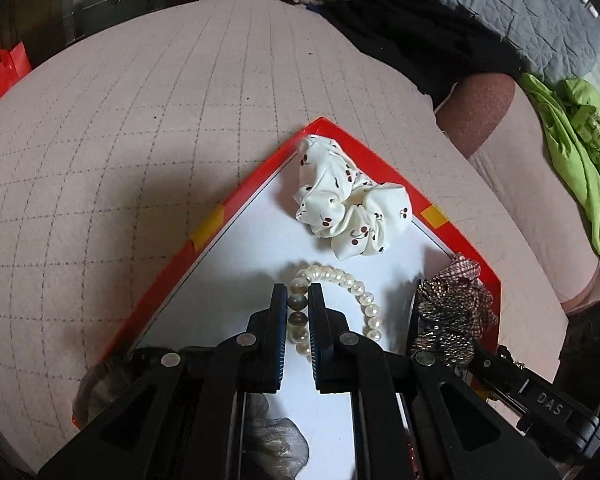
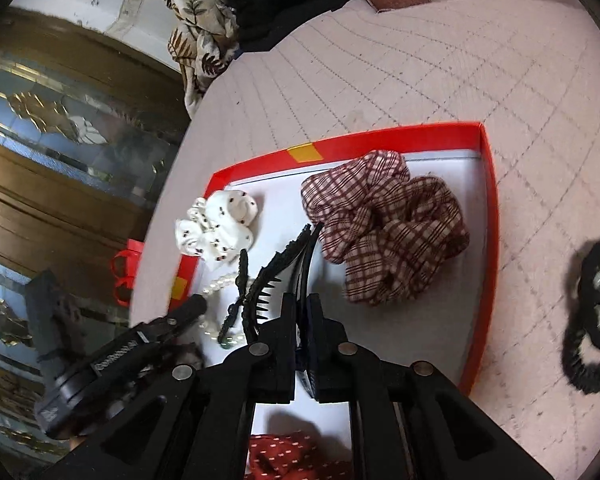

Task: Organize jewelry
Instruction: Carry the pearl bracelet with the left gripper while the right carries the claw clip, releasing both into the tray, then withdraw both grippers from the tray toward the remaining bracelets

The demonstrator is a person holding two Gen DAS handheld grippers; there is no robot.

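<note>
My left gripper (image 1: 298, 300) pinches the white pearl bead bracelet (image 1: 340, 276) low inside the red-rimmed white tray (image 1: 204, 232); my right gripper (image 2: 300, 308) clamps the black toothed hair clip (image 2: 276, 276). I should set each down flat, clear of the cherry-print scrunchie (image 1: 348, 208).

Open white floor is being left in the red tray (image 2: 485, 208) between the cherry scrunchie (image 2: 216, 226) and the plaid scrunchie (image 2: 384, 224). The right edge is being crowded by the plaid one. Outside, the quilted bedspread (image 1: 140, 128) is being blocked only by a black scrunchie (image 2: 592, 320).
</note>
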